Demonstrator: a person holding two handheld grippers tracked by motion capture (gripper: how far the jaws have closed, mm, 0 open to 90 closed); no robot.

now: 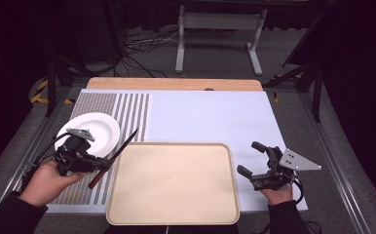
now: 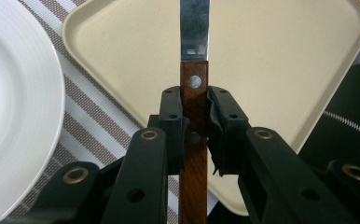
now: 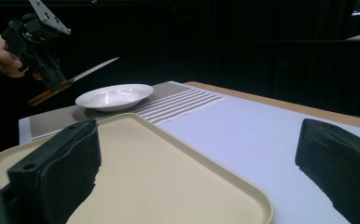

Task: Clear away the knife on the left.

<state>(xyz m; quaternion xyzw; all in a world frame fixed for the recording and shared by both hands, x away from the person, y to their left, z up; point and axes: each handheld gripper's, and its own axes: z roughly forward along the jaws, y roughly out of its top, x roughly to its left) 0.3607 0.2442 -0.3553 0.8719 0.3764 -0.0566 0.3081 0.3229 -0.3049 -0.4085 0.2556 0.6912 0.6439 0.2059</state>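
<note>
The left claw [image 2: 196, 128] clamps a wooden-handled steel knife [image 2: 194, 107]; its rivet shows close up, while the high view shows the right claw [image 1: 252, 158] released at four o'clock of the beige rectangular tray [image 1: 176, 185].

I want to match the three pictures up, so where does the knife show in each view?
High view: the knife lies at lower left, gripped by the left gripper, blade toward the white plate.
Left gripper view: centre, upright, wooden handle between the jaws, blade over the beige tray.
Right gripper view: upper left, held in the air.
Shared landmark: the beige tray.
</note>
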